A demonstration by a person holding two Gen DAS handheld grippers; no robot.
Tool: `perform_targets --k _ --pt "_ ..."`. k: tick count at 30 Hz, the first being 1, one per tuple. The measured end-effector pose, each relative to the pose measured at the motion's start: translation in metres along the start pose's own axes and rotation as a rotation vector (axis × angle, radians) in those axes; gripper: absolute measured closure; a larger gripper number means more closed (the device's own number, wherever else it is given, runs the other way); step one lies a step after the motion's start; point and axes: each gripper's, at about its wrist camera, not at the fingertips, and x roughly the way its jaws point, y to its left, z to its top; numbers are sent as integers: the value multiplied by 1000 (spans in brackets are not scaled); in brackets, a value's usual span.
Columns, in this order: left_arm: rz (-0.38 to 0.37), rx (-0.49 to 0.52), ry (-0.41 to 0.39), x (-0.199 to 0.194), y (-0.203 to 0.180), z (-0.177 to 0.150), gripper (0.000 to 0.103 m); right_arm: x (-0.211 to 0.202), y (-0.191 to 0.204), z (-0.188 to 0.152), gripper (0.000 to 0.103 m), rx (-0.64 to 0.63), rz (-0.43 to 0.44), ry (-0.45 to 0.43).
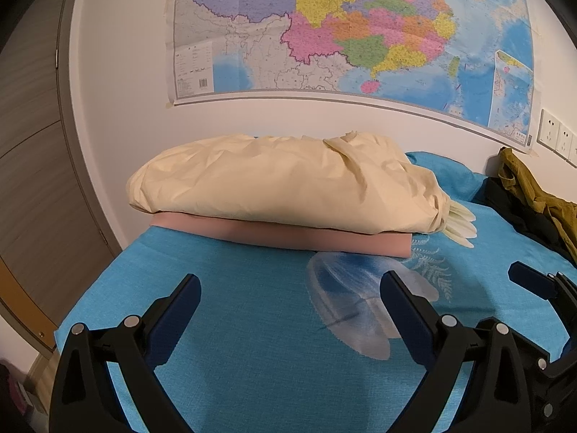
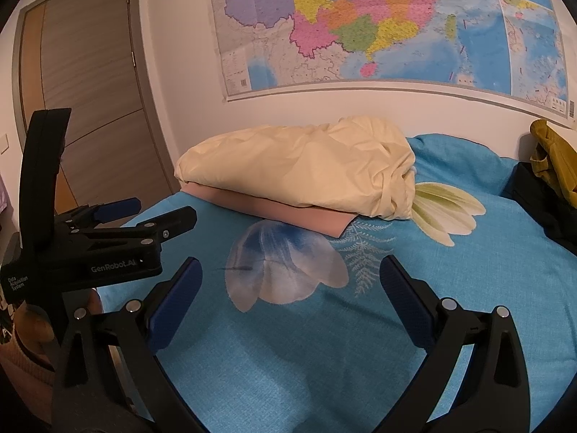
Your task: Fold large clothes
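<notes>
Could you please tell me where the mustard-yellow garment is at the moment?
The mustard-yellow garment lies at the far right of both views, heaped on dark clothing on the blue bedspread, against the wall below the map's lower right corner.

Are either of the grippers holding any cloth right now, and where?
Nothing is held. The left gripper and the right gripper are both open above the blue bedspread.

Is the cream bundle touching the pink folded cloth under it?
Touching. In the right wrist view the cream bundle lies directly on the pink folded cloth, with no gap along their shared edge.
</notes>
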Motion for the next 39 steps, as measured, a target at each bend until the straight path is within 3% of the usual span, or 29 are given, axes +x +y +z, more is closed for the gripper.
perform_targets --k 39 --pt "-5 5 8 2 -1 -5 7 0 -2 -2 6 15 4 0"
